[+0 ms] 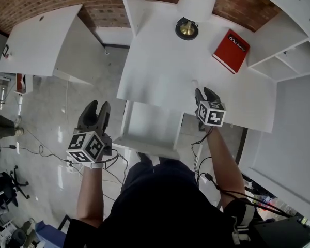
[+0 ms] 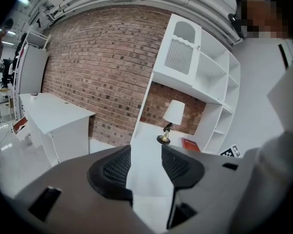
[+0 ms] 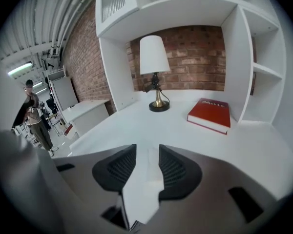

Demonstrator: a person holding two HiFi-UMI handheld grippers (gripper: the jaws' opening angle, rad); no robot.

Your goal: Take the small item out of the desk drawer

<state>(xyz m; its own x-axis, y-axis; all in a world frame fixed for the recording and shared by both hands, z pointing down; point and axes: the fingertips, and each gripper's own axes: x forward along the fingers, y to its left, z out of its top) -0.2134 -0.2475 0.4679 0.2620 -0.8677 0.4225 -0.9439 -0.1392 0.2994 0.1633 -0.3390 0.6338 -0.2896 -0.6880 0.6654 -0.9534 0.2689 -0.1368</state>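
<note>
The white desk [image 1: 160, 61] has its drawer [image 1: 150, 125] pulled open toward me; the inside looks bare. My right gripper [image 1: 202, 92] rests over the desk's front edge, right of the drawer. A small white item [image 3: 149, 179] lies between its fingers, close against the right pad [image 3: 173, 172], with a thin gap at the left pad; the jaws stand apart. Its far end [image 1: 195, 82] pokes out past the fingertips onto the desktop. My left gripper [image 1: 95, 106] hangs over the floor left of the drawer, open and empty [image 2: 146, 167].
A lamp [image 1: 188, 27] with a white shade and brass base stands at the back of the desk, and a red book [image 1: 231, 50] lies at the right. Shelves [image 1: 284, 50] rise on the right side. Another white desk [image 1: 41, 40] stands at the left. Cables trail on the floor.
</note>
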